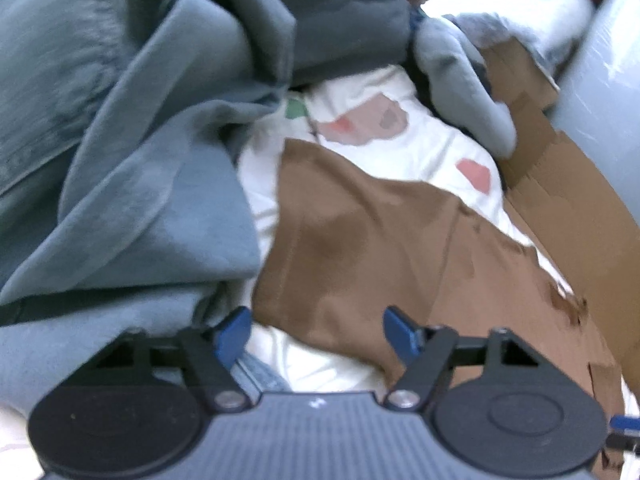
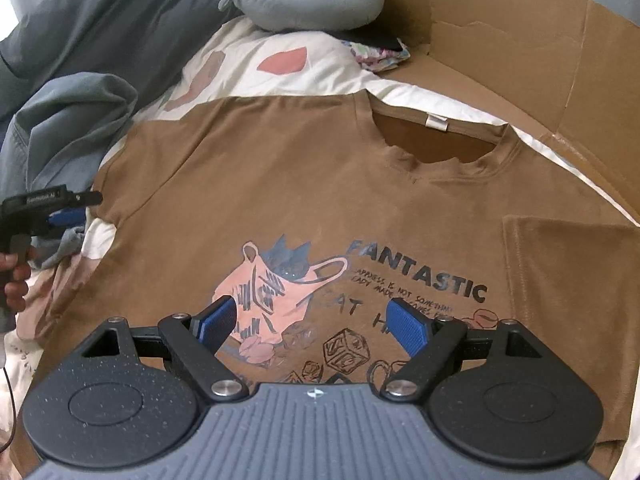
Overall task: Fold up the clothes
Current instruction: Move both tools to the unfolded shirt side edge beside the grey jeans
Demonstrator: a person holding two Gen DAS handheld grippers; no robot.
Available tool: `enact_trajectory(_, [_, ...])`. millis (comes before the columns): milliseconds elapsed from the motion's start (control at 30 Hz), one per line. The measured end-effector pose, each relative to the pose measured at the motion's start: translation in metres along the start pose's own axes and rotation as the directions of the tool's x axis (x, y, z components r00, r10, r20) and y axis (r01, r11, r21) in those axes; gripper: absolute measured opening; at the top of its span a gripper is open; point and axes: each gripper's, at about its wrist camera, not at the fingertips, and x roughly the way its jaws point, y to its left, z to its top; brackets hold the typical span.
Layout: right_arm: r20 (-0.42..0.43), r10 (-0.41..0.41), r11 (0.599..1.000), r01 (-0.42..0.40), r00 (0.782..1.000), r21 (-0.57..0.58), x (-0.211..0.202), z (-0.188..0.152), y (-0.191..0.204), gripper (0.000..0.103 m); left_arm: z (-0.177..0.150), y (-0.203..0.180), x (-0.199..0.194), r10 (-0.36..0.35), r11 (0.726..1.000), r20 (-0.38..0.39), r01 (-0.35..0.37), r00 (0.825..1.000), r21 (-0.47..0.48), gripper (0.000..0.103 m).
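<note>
The brown T-shirt (image 2: 320,200) is laid flat on the bedsheet (image 2: 256,76). Both the left gripper (image 1: 316,330) and the right gripper (image 2: 310,320) are held open above it, nothing gripped.

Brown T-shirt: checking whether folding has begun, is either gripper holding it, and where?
Nothing is held. The left gripper and right gripper are both open above the brown T-shirt.

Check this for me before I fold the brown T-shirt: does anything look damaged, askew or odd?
Yes. The brown printed T-shirt lies mostly flat, print up, but the front edge of its neckline looks ragged and jagged rather than a smooth curve. One sleeve is already turned in over the body. The tall cardboard sheet behind also has a torn edge.
</note>
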Motion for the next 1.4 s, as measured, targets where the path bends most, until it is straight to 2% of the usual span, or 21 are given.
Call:
enact_trajectory(67, [-0.009, -0.002, 1.000, 0.002, 1.000, -0.002, 0.003, -0.001, -0.001, 0.087, 0.000, -0.001, 0.002, 0.010, 1.000, -0.001, -0.010, 1.000, -0.003, 0.055])
enact_trajectory(300, [-0.030, -0.001, 1.000, 0.001, 1.000, -0.011, 0.010, -0.002, -0.003, 0.086, -0.006, 0.000, 0.011, 0.016, 0.998, -0.019, -0.017, 1.000, -0.057, 0.052])
enact_trajectory(467, [-0.038, -0.004, 1.000, 0.004, 0.999, -0.013, 0.012, -0.004, -0.004, 0.086, -0.007, -0.002, 0.018, 0.020, 0.998, -0.040, -0.022, 0.999, -0.060, 0.067])
enact_trajectory(700, [-0.043, -0.010, 1.000, 0.009, 0.999, -0.017, 0.013, -0.008, -0.005, 0.086, -0.003, -0.002, 0.028, 0.047, 0.993, -0.065, -0.054, 0.997, -0.105, 0.073])
enact_trajectory(933, [-0.040, -0.012, 1.000, 0.011, 0.999, -0.014, 0.012, -0.012, -0.006, 0.086, -0.001, 0.000, 0.032, 0.045, 0.993, -0.032, -0.049, 0.998, -0.106, 0.079])
enact_trajectory(1033, [-0.034, -0.009, 1.000, 0.009, 0.999, -0.008, 0.011, -0.011, -0.006, 0.086, 0.000, 0.006, 0.025, 0.021, 0.988, -0.017, -0.023, 1.000, -0.153, 0.074])
enact_trajectory(1100, [-0.030, -0.005, 1.000, 0.004, 1.000, -0.006, 0.010, -0.011, -0.005, 0.086, -0.001, 0.012, 0.017, 0.006, 0.979, 0.020, -0.002, 1.000, -0.202, 0.072])
enact_trajectory(1233, [-0.022, 0.013, 1.000, -0.013, 1.000, 0.002, 0.010, -0.007, -0.001, 0.086, -0.002, 0.017, 0.003, -0.042, 0.977, 0.071, 0.056, 0.997, -0.208, 0.070])
enact_trajectory(1367, [-0.024, 0.036, 0.999, -0.036, 0.999, -0.022, 0.014, -0.001, 0.011, 0.086, -0.001, 0.020, 0.000, -0.085, 0.973, 0.076, 0.100, 0.993, -0.210, 0.057])
enact_trajectory(1400, [-0.027, 0.041, 0.999, -0.042, 0.999, -0.032, 0.016, 0.001, 0.014, 0.086, -0.002, 0.021, 0.000, -0.079, 0.973, 0.072, 0.093, 0.994, -0.211, 0.056])
